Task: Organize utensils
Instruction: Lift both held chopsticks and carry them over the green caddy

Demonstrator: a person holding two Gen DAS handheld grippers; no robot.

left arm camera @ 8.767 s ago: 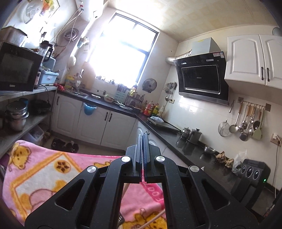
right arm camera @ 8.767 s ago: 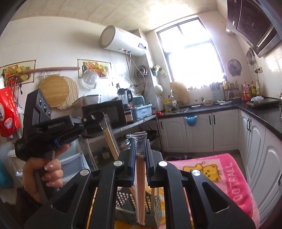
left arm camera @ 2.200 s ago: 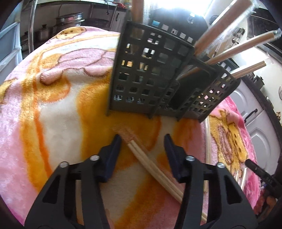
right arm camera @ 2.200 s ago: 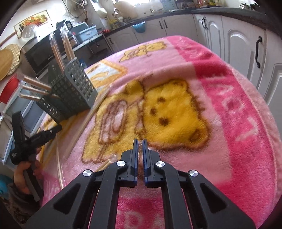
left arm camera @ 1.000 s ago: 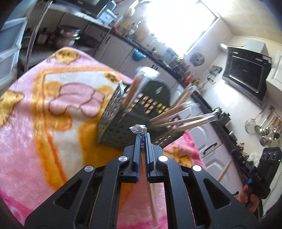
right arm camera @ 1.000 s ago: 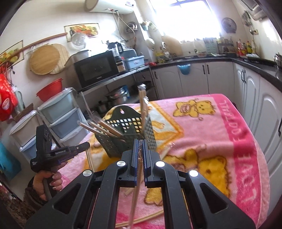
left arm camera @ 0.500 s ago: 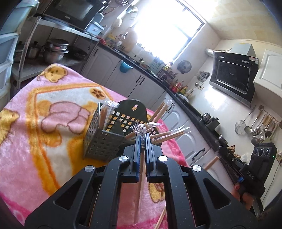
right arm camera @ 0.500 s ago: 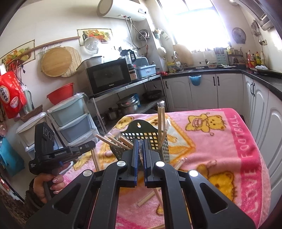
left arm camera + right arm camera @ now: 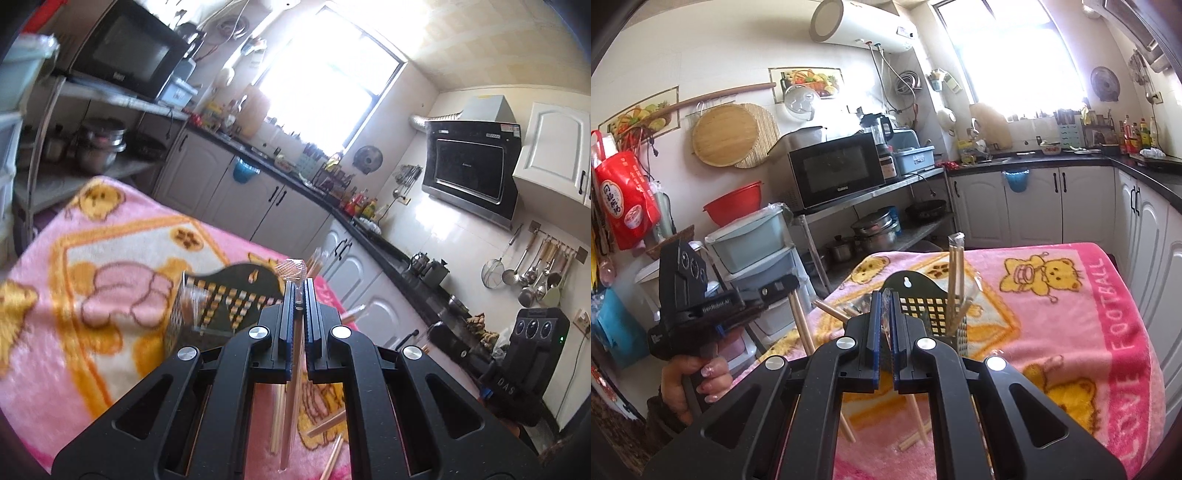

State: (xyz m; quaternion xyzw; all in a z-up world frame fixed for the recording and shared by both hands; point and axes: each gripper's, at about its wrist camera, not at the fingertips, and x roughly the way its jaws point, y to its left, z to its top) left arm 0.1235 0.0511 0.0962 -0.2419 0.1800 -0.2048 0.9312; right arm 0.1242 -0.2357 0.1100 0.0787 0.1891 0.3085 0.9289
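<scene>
- Clearly, the dark perforated utensil caddy [image 9: 923,310] is sitting on the pink bear-print blanket [image 9: 1071,332], and several wrapped chopstick pairs are already standing or leaning in its compartments, one pair [image 9: 955,266] poking up tall on its right side.
- Just in front of it, the left gripper [image 9: 298,314] is pinching a clear-wrapped pair of chopsticks [image 9: 291,387], jaws closed on it, the crimped wrapper end sticking up above the tips and the sticks hanging down towards the blanket.
- Alongside, the right gripper [image 9: 882,325] is closed as well, with a crinkled bit of clear wrapper between its tips; whether sticks hang from that wrapper I cannot say for sure, though one thin stick is showing below its body.
- By my reckoning the job is well past halfway: the caddy is filling, both held pairs are not yet dropped in, and a few loose sticks [image 9: 916,437] are lying on the blanket waiting.
- Much is hard to read: gripper bodies are blocking the caddy's base, so which compartment holds what is unclear.
- Over at the side, the person's hand [image 9: 694,384] is gripping the left tool's handle, its sleeve cut off at the edge.
</scene>
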